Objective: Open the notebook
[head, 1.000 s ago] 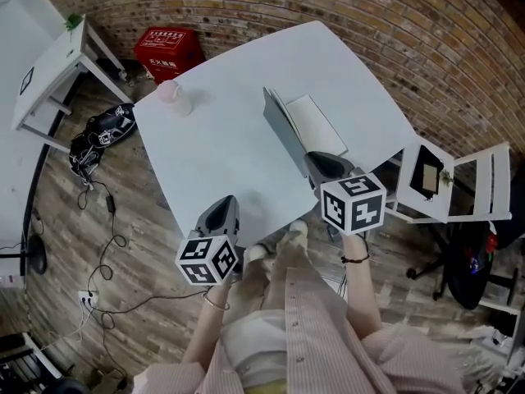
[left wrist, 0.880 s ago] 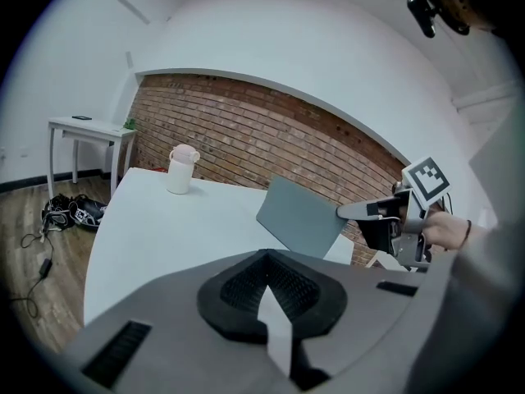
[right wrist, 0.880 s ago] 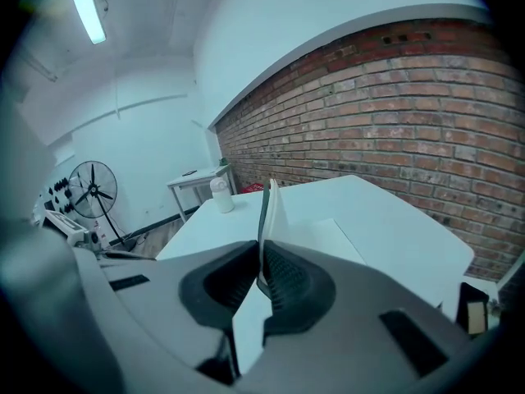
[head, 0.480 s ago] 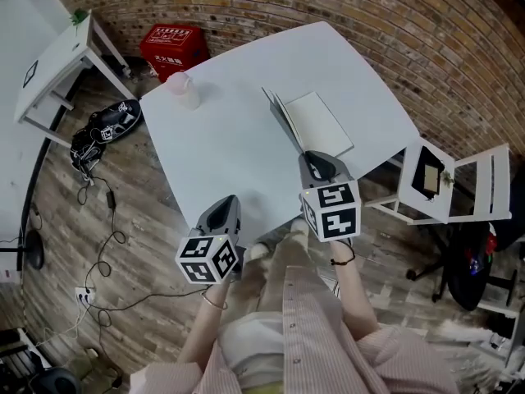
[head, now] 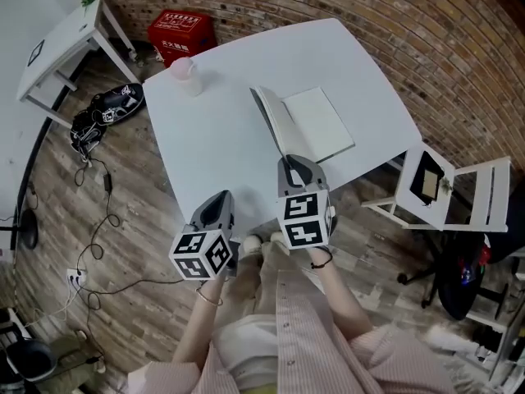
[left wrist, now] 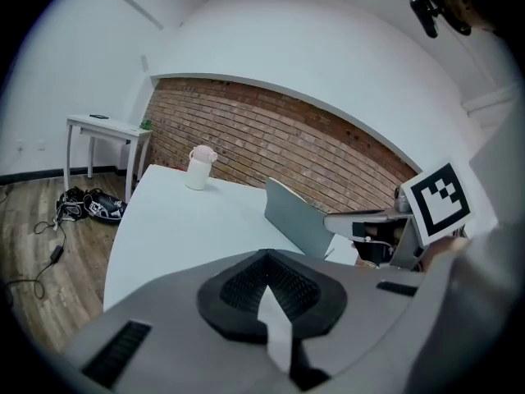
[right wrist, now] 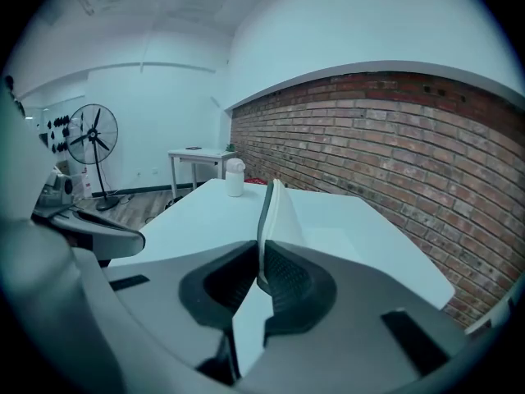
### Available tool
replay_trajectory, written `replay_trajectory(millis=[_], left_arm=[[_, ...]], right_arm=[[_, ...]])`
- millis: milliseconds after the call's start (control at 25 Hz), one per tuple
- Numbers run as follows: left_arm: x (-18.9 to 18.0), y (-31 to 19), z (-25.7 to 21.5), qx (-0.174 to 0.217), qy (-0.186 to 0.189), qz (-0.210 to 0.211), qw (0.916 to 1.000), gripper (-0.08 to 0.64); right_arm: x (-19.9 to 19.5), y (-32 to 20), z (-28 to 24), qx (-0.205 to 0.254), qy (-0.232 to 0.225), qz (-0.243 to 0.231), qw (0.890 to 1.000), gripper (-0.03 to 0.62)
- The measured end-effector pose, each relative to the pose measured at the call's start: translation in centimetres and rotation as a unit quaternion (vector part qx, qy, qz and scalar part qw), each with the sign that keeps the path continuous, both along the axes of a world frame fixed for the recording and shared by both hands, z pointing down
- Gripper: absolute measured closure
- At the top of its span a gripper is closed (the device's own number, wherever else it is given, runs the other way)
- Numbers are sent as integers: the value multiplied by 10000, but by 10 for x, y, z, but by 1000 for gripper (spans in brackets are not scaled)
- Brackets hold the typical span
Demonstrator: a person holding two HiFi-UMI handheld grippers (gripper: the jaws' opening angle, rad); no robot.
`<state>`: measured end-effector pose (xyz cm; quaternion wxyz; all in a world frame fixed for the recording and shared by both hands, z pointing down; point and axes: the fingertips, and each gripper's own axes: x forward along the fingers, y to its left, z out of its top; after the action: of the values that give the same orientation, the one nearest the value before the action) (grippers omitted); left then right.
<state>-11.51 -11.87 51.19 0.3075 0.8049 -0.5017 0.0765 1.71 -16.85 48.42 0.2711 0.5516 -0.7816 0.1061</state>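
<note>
Over the last second the right tongs (head: pixel 293 161), pinching the grey cover (head: pixel 269 121), have carried it up and leftward, so the notebook (head: pixel 318 125) looks about half open. It lies on the white worktop (head: pixel 213 138) just ahead of them, its pale page bared. The left tongs (head: pixel 221 197) hover pressed together, empty

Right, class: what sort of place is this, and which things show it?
Likely an indoor workroom or studio: brick wall, white table with a notebook, a pedestal fan, cables across the wooden floor.
</note>
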Motion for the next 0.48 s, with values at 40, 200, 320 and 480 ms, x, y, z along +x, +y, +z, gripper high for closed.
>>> replay_trajectory(millis=[40,200,320,480], left_arm=[[0,2,2,-26,4,-52,10000,568],[2,9,8,-122,37,-217,9997,568],[0,10,10,-133,53,-364,9992,568],[-3,11,12,-130,35,-519,9986,568]], right_arm=[[-2,2,2,-48,53,-42,10000,563],[-12,7,13,-191,145,-274,9993,563],[-20,8,21,-241,177,-386,9988,563],[-29,11,35,-291,199,-484,9982,560]])
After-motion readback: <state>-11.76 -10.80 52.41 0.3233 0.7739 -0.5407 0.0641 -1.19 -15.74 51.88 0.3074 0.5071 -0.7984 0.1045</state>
